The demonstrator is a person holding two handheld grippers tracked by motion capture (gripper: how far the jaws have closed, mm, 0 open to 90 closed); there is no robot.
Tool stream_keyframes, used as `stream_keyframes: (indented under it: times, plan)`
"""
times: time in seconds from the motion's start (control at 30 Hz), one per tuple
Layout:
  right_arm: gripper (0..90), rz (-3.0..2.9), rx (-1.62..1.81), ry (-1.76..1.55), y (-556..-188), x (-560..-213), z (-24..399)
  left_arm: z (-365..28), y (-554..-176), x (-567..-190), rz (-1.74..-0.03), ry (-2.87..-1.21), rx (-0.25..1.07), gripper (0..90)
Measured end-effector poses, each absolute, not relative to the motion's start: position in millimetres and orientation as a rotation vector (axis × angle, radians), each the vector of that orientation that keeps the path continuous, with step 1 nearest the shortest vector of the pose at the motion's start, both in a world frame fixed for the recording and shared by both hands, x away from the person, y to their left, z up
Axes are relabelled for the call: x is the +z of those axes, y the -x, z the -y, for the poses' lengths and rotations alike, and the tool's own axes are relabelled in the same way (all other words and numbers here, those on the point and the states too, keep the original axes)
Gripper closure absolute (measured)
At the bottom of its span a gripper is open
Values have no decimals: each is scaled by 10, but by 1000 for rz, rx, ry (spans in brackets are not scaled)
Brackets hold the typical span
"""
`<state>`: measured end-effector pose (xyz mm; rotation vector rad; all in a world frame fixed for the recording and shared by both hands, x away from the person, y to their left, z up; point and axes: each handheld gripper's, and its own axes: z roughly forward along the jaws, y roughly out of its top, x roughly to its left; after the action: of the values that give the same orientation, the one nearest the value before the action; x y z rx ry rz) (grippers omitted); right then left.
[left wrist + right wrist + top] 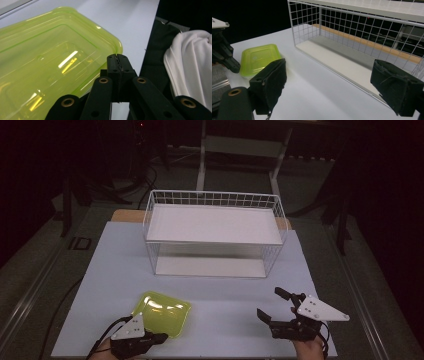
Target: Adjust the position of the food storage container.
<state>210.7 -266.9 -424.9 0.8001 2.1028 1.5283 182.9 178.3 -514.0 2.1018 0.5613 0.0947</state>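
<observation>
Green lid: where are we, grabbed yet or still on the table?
Done: the left claw has shut at the near corner of the green lid; whether the rim sits between its pads I cannot tell. In hand: that grab, with the lid flat on the table. Left: any lift or move. The right claw stands open, apart.

Lab/test setup: dark room, white worktable, metal frame legs.

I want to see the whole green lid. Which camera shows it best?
The high view: the green lid lies whole on the table. The left gripper view shows one close-up corner; the right gripper view shows it small, far off.
</observation>
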Motion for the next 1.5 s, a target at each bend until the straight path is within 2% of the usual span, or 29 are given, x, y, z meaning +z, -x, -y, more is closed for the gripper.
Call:
stream_keyframes:
  times: [0.2,0.7,0.87,1.0,1.17,1.37,1.5]
  plan:
    - [135,-2111,1530,-796,-2111,-4256,2668,-1705,-1944,-5167,-592,-2085,77,900]
    - [136,-2115,1534,-782,-2089,-4241,2668,-1629,-2025,-5124,-539,-2083,139,900]
    - [136,-2116,1536,-786,-2095,-4243,2664,-1907,-2009,-4951,-546,-2024,266,900]
    - [136,-2123,1531,-779,-2090,-4246,2648,-2240,-2089,-4897,-649,-1981,356,900]
    - [136,-2118,1532,-778,-2085,-4240,2647,-2553,-2180,-5002,-774,-1984,449,900]
    - [136,-2121,1531,-782,-2087,-4246,2649,-2700,-2222,-5207,-845,-2038,504,900]
    - [136,-2129,1530,-786,-2093,-4255,2636,-2661,-2245,-5267,-841,-2044,473,900]
